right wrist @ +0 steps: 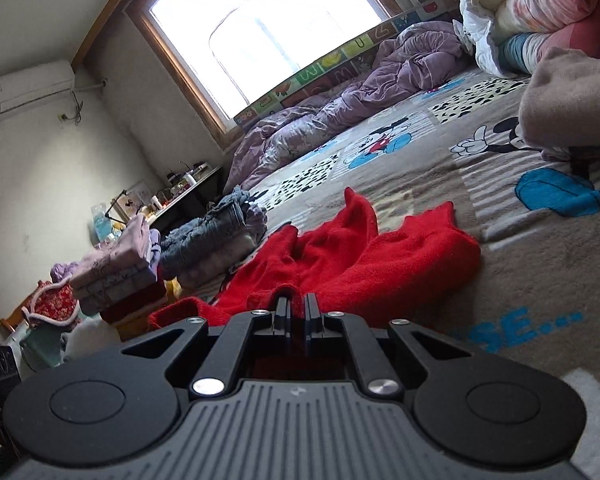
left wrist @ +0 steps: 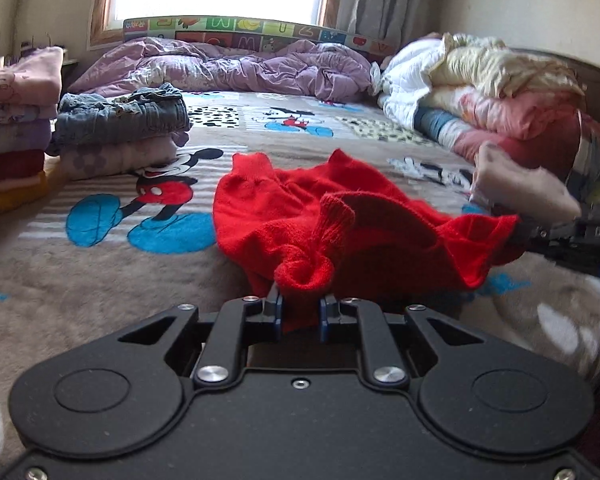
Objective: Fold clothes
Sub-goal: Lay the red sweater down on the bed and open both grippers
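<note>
Both grippers pinching red garment (left wrist: 340,216) edges

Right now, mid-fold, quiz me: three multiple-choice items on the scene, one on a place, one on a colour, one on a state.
1. Where are the folded stacks?
A. left part of the bed
B. on the windowsill
C. on the floor

2. What colour is the garment held?
A. purple
B. red
C. grey

3. How is the left tool?
A. wide open, empty
B. shut on the garment
C. resting on a pillow

Key: 1 A, the stacks sit left on the blanket. 2 B, it is bright red knit. 3 B, red fabric bunches between its pads.
</note>
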Demonstrator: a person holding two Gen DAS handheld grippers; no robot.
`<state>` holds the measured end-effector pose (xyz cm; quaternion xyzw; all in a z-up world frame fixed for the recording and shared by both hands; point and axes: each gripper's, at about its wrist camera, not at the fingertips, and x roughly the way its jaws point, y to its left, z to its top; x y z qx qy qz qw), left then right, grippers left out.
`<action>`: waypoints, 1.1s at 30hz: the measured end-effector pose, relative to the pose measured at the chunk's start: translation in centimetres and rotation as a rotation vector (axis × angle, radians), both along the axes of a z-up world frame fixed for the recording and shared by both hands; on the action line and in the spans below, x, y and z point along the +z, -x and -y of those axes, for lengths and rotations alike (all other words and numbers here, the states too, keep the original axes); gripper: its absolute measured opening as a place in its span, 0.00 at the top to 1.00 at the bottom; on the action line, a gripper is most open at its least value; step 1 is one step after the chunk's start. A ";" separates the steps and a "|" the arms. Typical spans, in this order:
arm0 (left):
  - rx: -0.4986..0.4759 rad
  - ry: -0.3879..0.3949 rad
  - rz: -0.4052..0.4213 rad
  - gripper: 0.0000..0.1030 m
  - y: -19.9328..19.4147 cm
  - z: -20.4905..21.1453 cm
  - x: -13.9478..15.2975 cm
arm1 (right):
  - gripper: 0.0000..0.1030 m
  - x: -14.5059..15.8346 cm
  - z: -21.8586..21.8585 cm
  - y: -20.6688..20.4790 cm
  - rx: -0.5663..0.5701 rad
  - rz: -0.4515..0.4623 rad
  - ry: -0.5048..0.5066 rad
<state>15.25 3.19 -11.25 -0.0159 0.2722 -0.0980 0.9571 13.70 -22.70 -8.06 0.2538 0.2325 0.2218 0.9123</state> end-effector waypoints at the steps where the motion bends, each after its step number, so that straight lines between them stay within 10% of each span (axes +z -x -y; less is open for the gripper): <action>1: -0.001 -0.015 -0.003 0.89 0.4 0.0 -0.4 | 0.92 -0.3 -0.1 0.6 0.002 -0.002 0.008; 16: -0.023 -0.031 -0.125 0.92 4.4 -2.5 -4.4 | 0.92 -4.6 -0.7 6.1 -0.046 -0.084 0.182; 20: -0.003 0.067 -0.138 0.45 5.4 -4.1 -4.2 | 0.76 -4.6 0.6 7.0 -0.093 -0.110 0.104; 29: 0.081 0.783 -0.248 0.33 4.6 -9.9 -5.5 | 0.36 -6.0 2.0 6.5 -0.094 -0.154 -0.235; 33: 0.129 0.984 -0.276 0.33 3.6 -10.4 -6.3 | 0.30 -6.6 1.2 5.6 -0.087 -0.194 -0.311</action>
